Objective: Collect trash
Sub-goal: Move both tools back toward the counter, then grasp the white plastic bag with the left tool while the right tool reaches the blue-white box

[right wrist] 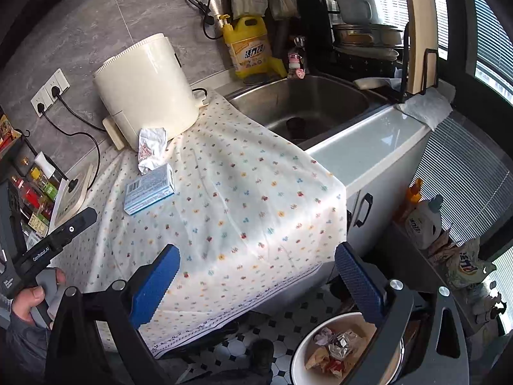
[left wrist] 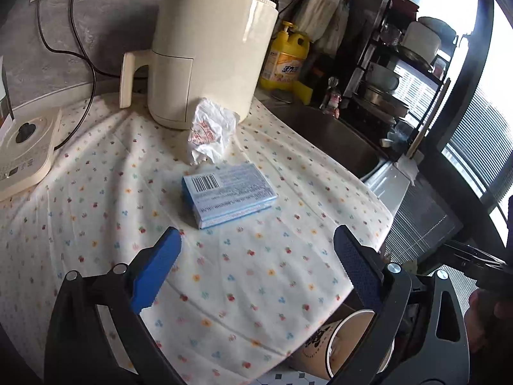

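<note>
The blue box (left wrist: 228, 194) lies flat on the floral cloth of the table (left wrist: 96, 224), barcode face up, near the middle and just in front of the crumpled plastic wrapper (left wrist: 210, 134). We judge it a light cardboard carton, stiff enough along its edges but likely to dent if we squeeze its broad face. Its long axis runs across the left wrist view, rising slightly toward the right, with the barcode end to the left. The best hold looks to be across the short width, pads on the two long side walls, since the flat top gives nothing to pinch.

The wrapper is another matter: soft, thin, nearly weightless, standing in a loose peak that leans against the cream appliance (left wrist: 205, 54). It has no real axis; we would pinch any raised fold near its top and expect it to collapse and perhaps slip.

Our left gripper (left wrist: 256, 272) hangs above the cloth short of the box, its blue pads wide apart and holding nothing. Our right gripper (right wrist: 256, 276) is likewise spread and unloaded, hovering over the table's near edge, well apart from both pieces. Below that edge sits the paper bin (right wrist: 346, 349), already holding crumpled scraps, so we judge the collecting partly done with these two pieces left.

Farther out are the sink (right wrist: 307, 106), the yellow detergent bottle (right wrist: 248, 48) and a dish rack (right wrist: 365, 32).
</note>
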Demonstrator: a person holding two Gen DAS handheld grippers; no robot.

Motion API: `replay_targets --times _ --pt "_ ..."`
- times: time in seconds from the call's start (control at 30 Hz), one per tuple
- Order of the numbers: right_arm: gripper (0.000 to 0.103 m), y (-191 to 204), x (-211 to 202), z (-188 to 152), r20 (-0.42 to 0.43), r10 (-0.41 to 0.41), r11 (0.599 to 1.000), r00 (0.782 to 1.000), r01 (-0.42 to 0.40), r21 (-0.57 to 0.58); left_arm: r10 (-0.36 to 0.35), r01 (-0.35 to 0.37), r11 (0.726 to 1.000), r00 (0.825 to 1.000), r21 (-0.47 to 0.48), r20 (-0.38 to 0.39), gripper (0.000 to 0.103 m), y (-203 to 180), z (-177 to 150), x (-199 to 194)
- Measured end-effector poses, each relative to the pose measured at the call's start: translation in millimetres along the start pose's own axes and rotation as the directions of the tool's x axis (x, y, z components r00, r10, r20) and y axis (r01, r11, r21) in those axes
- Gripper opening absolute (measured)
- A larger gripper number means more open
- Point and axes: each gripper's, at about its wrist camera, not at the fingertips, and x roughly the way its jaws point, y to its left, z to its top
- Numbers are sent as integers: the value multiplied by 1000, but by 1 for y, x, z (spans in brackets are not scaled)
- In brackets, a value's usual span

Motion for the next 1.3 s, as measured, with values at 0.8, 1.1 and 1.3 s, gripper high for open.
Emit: replay_targets --times 0.8,1.1,1.3 --pt "95 59 80 44 -17 -90 992 996 91 92 -124 129 990 989 63 -80 85 62 80 95" --pt "95 64 104 53 -57 -133 983 989 139 120 -159 169 984 975 55 -153 85 77 95 149" --pt "95 80 119 60 -78 -146 983 986 153 105 -163 179 982 968 67 -190 78 83 104 175"
